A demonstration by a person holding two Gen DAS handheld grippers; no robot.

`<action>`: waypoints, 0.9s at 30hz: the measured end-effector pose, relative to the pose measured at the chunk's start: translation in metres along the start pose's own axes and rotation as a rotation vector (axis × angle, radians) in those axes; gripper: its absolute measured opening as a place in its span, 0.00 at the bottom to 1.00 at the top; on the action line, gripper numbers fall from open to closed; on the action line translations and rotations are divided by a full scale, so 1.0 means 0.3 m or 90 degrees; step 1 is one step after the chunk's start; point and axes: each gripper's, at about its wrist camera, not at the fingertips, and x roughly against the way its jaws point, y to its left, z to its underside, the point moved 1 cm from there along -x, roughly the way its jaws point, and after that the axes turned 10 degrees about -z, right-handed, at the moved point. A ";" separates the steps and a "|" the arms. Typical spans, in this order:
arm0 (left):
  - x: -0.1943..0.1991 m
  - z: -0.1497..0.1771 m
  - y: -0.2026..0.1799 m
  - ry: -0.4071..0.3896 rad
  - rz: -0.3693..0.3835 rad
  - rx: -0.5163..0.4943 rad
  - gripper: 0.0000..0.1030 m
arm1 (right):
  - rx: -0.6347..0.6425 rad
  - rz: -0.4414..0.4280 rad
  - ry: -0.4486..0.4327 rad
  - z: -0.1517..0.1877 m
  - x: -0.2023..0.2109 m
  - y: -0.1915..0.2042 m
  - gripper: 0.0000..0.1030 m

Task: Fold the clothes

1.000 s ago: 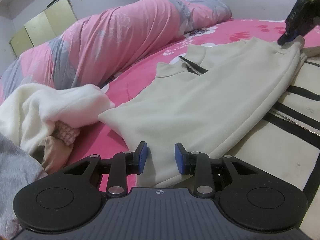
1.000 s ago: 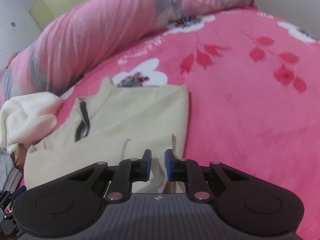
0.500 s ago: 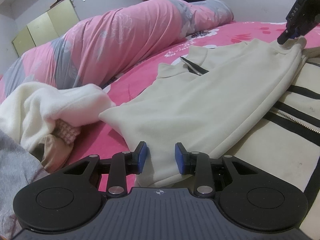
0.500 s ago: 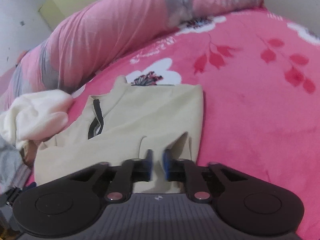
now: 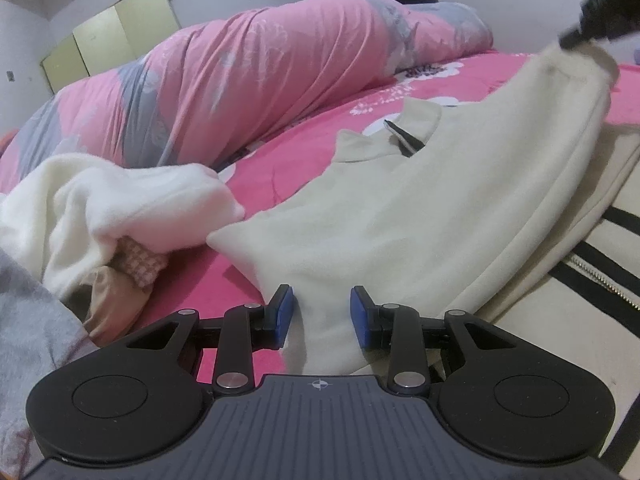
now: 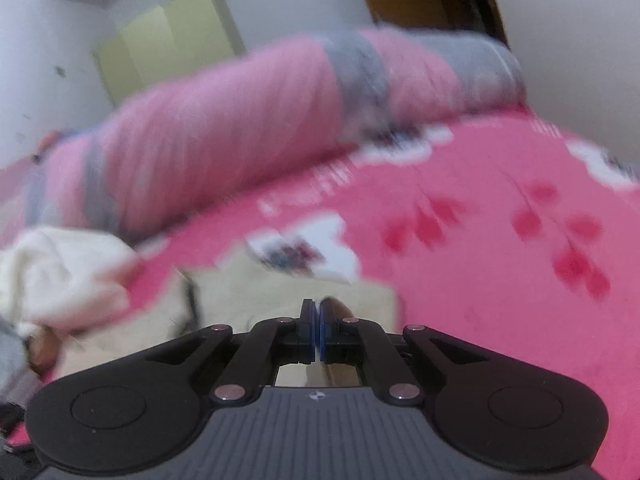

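On the pink bed (image 5: 256, 176) I see the cream top (image 5: 420, 216) spread out, a rolled pink quilt (image 5: 248, 88) behind it and a white fleece heap (image 5: 100, 204) just left. My left claw (image 5: 322, 316) hangs apart over the top's near hem. My right claw (image 6: 319, 330) is clamped on the top's far edge, lifting it.

Bed (image 5: 280, 176) with pink floral cover: items lying on it.
Rolled pink-and-grey quilt (image 5: 248, 80) at rear; cream zip-neck pullover (image 5: 420, 208) centre; white fleece heap (image 5: 112, 204) left; striped cream garment (image 5: 592, 280) right.
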 end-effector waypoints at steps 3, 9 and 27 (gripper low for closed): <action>0.006 0.010 -0.018 -0.010 -0.009 -0.024 0.31 | -0.035 0.040 0.078 0.098 -0.098 -0.091 0.02; 0.015 0.006 0.004 -0.005 -0.002 -0.012 0.32 | 0.013 0.073 0.038 0.040 -0.035 -0.007 0.05; 0.078 0.134 0.154 0.073 0.092 0.210 0.38 | 0.260 0.075 0.166 0.226 -0.184 0.382 0.13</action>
